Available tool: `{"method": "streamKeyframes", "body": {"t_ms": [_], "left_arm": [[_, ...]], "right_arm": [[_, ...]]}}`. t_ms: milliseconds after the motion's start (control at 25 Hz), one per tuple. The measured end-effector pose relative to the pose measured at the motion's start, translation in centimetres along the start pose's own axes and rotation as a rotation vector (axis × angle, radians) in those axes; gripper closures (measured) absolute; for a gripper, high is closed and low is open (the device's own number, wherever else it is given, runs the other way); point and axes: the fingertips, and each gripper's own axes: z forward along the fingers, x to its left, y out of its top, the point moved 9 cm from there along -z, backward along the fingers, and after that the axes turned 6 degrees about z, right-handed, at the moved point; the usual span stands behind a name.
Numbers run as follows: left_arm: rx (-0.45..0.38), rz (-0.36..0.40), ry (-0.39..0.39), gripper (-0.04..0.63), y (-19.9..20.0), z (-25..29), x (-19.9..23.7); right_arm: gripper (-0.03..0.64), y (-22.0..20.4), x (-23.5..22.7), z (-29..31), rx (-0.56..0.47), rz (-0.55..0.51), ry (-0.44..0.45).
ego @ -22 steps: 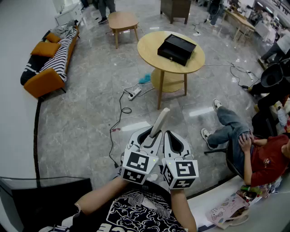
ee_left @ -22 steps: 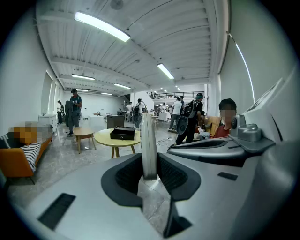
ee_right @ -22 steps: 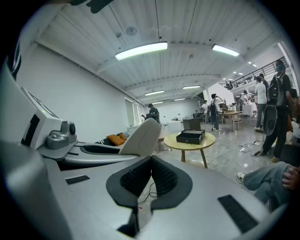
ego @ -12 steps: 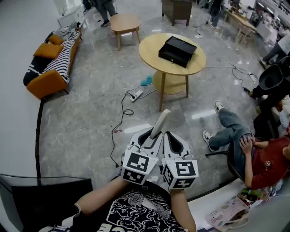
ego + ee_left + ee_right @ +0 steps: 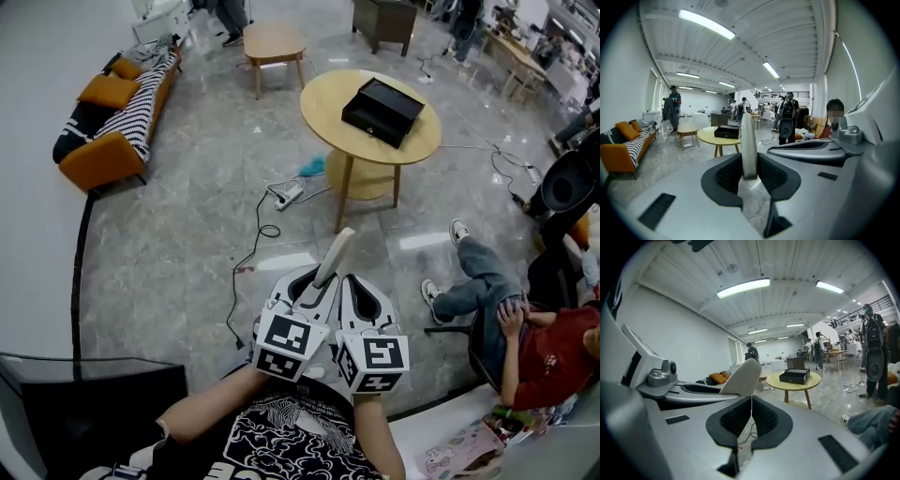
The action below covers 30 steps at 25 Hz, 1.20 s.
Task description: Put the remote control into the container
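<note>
A slim pale remote control [image 5: 332,256] [image 5: 748,143] [image 5: 743,377] sticks up and forward out of my left gripper [image 5: 314,286] [image 5: 749,174], whose pads are shut on its lower end. My right gripper [image 5: 353,292] [image 5: 751,420] sits close beside the left, shut with nothing between its pads. The black open-topped container [image 5: 390,111] [image 5: 727,131] [image 5: 797,375] rests on a round yellow-wood table [image 5: 323,103] [image 5: 776,379] well ahead of both grippers, across the grey tiled floor.
A small wooden side table [image 5: 272,43] stands beyond the round one. An orange and striped sofa [image 5: 108,122] lines the left wall. A power strip with cables [image 5: 286,195] lies on the floor. A seated person [image 5: 511,319] is at my right, and a dark screen [image 5: 84,403] at lower left.
The view has shifted forward and slightly left: the round table with the container sits a little further right and lower in the head view. Both grippers keep the same pose with the remote held.
</note>
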Motion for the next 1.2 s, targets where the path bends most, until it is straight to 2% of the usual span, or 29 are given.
{"method": "streamKeyframes", "body": {"t_ms": [320, 760, 1200], "left_arm": [[0.005, -0.005, -0.028, 0.492, 1.5, 5.1, 3.7], [0.077, -0.025, -0.076, 0.492, 3.2, 12.1, 12.2], [0.044, -0.039, -0.173, 0.492, 6.1, 17.1, 22.0]], "right_arm": [[0.593, 2.1, -2.3, 5.5, -0.002, 0.01, -0.031], [0.592, 4.9, -3.6, 15.9, 0.055, 0.056, -0.064], [0.592, 9.7, -2.1, 25.0, 0.046, 0.057, -0.16]]}}
